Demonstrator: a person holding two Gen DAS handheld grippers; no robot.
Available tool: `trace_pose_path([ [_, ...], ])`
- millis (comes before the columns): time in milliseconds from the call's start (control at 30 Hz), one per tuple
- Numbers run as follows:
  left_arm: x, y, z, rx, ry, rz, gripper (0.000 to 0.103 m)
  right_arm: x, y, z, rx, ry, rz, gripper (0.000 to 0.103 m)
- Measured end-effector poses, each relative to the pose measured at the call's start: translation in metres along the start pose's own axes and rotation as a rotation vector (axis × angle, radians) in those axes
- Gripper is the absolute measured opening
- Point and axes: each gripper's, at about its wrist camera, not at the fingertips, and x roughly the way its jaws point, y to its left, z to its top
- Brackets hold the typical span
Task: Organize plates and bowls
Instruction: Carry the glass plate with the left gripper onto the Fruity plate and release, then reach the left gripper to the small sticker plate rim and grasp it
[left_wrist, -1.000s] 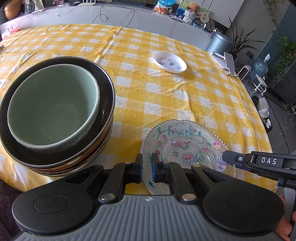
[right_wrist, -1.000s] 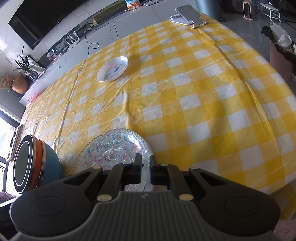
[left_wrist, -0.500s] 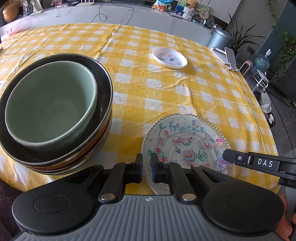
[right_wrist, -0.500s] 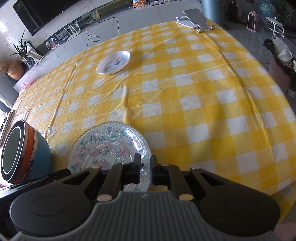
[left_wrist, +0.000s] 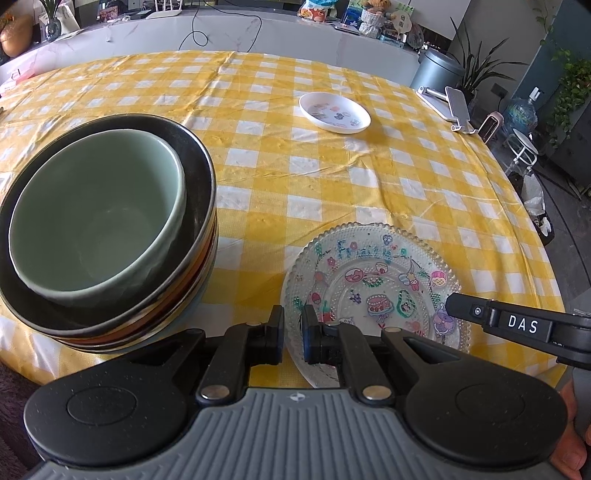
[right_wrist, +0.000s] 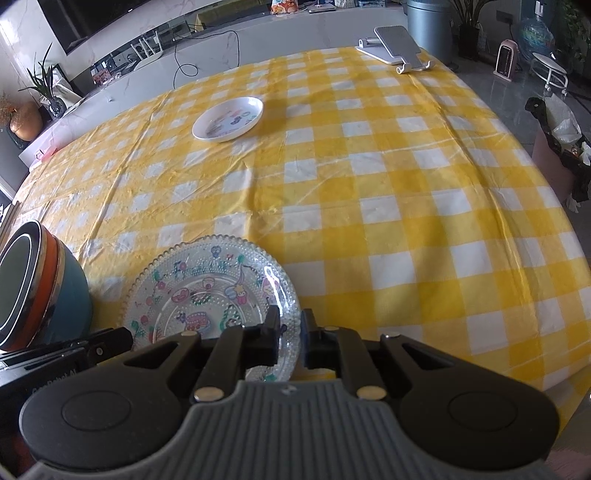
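Observation:
A clear glass plate (left_wrist: 373, 280) with cartoon stickers lies near the table's front edge. My left gripper (left_wrist: 293, 332) is shut on its left rim. On the opposite rim of the glass plate (right_wrist: 210, 291) my right gripper (right_wrist: 290, 332) is shut; one of its fingers (left_wrist: 480, 312) shows in the left wrist view. To the left stands a stack of bowls (left_wrist: 201, 206) (right_wrist: 48, 288) with a pale green bowl (left_wrist: 96, 218) nested on top. A small white printed plate (left_wrist: 334, 112) (right_wrist: 229, 118) lies further back.
A yellow checked cloth (right_wrist: 369, 177) covers the round table, and its edge drops off on the right. A phone stand (left_wrist: 454, 107) (right_wrist: 399, 48) sits at the far right edge. A bin, a stool and plants stand on the floor beyond.
The right gripper has rolled a little, so its view stands more level, and the left gripper's arm has come into it at lower left. Both stay closed on the glass plate.

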Motion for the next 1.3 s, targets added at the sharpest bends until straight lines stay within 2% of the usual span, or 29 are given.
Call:
trace_pose_path([
  [133,-0.001,0.000,0.001,-0.005,-0.004,-0.003,0.011,-0.003,-0.001,0.000,0.007,-0.015,0.005,0.013],
  [233,-0.002,0.000,0.002,-0.006,-0.012,-0.013,0.021,-0.004,-0.001,0.000,0.012,-0.025,0.007,0.026],
  [300,-0.005,-0.001,0.002,-0.010,-0.014,-0.022,0.031,-0.006,-0.001,0.001,0.014,-0.034,0.009,0.030],
  [367,-0.007,-0.002,0.003,-0.014,-0.026,-0.036,0.037,-0.007,-0.002,0.002,0.021,-0.042,0.014,0.034],
  [533,-0.013,-0.010,0.013,0.000,-0.047,-0.051,0.040,-0.012,-0.005,0.006,0.052,-0.083,0.044,0.043],
  [900,-0.012,-0.020,0.070,0.005,-0.030,-0.133,0.040,-0.011,-0.020,0.044,0.174,-0.176,0.109,0.043],
  [1100,0.002,-0.022,0.111,0.030,0.013,-0.118,0.040,0.005,-0.021,0.075,0.219,-0.173,0.170,0.039],
  [1300,0.020,-0.021,0.150,0.072,0.046,-0.079,0.040,0.026,-0.017,0.106,0.201,-0.170,0.158,0.033],
])
